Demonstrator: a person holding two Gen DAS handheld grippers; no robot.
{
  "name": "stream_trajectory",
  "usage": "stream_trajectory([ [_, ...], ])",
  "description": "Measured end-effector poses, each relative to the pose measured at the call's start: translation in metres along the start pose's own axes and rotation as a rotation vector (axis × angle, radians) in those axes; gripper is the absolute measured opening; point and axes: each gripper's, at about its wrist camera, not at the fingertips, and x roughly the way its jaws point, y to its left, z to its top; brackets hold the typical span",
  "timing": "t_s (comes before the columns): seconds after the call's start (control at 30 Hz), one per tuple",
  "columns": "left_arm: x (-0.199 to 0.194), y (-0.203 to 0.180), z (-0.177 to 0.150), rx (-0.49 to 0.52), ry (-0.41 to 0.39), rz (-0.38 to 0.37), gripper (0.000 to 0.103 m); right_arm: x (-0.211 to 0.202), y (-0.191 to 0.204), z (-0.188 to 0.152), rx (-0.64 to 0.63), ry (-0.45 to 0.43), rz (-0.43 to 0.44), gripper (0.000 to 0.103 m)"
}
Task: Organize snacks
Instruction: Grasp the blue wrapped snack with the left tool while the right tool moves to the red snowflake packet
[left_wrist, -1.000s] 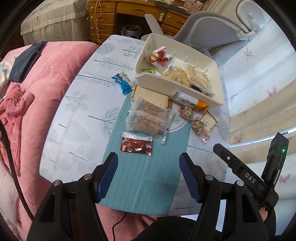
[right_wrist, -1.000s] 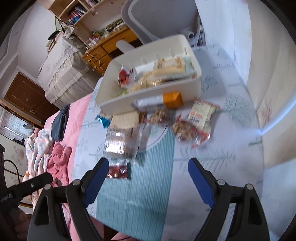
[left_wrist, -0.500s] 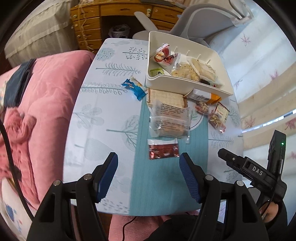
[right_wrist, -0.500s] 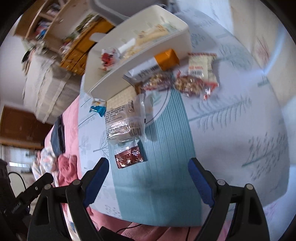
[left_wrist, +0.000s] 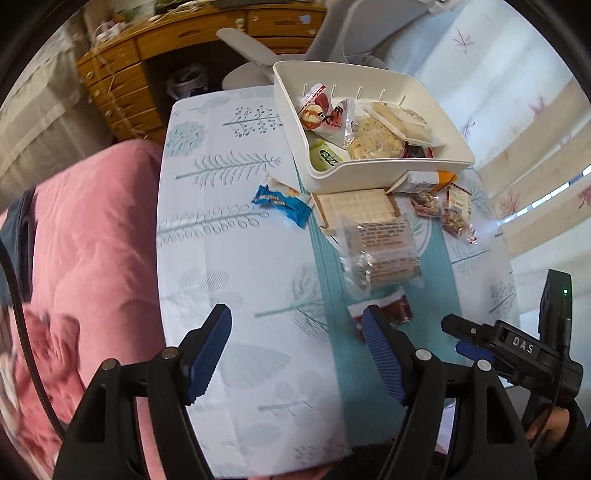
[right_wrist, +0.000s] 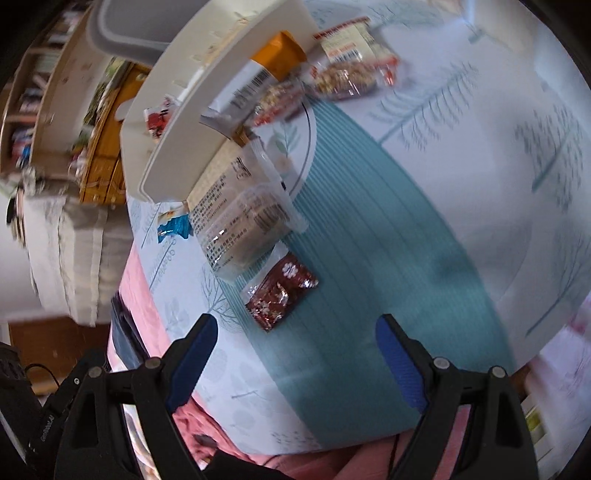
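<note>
A white bin (left_wrist: 373, 168) (right_wrist: 207, 107) at the table's far end holds several snack packs. In front of it lie a clear cracker pack (left_wrist: 380, 251) (right_wrist: 243, 221), a dark red packet (left_wrist: 397, 312) (right_wrist: 280, 291), a blue packet (left_wrist: 282, 205) (right_wrist: 173, 227), an orange-and-white pack (left_wrist: 424, 181) (right_wrist: 266, 70) and nut packs (left_wrist: 456, 218) (right_wrist: 347, 74). My left gripper (left_wrist: 297, 350) is open and empty above the table's near edge. My right gripper (right_wrist: 295, 363) is open and empty, just short of the red packet; it also shows in the left wrist view (left_wrist: 517, 350).
The table (left_wrist: 229, 266) has a leaf-print cloth with a teal strip. A pink quilt (left_wrist: 85, 258) lies along its left side. A wooden dresser (left_wrist: 155, 70) and a grey chair (left_wrist: 347, 33) stand behind the bin.
Both grippers have swung left and come lower toward the table. The right wrist view has tilted and closed in on the red packet. The snacks have not moved.
</note>
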Motion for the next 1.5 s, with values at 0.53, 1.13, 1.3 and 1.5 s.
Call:
stream_trajectory([
  [0.53,0.069,0.030,0.051,0.133,-0.120,-0.053,0.072,0.041,0.031,-0.028,0.082,-0.005,-0.095,0.084],
  [1.13,0.144,0.026,0.075,0.120,-0.167,-0.073,0.072,0.072,0.051,-0.020,0.062,-0.071,-0.203,0.066],
  [1.3,0.158,0.027,0.079,0.105,-0.168,-0.059,0.072,0.081,0.057,-0.013,0.075,-0.063,-0.220,0.062],
  [1.5,0.167,0.027,0.083,0.094,-0.166,-0.044,0.072,0.090,0.063,-0.004,0.086,-0.048,-0.255,0.058],
])
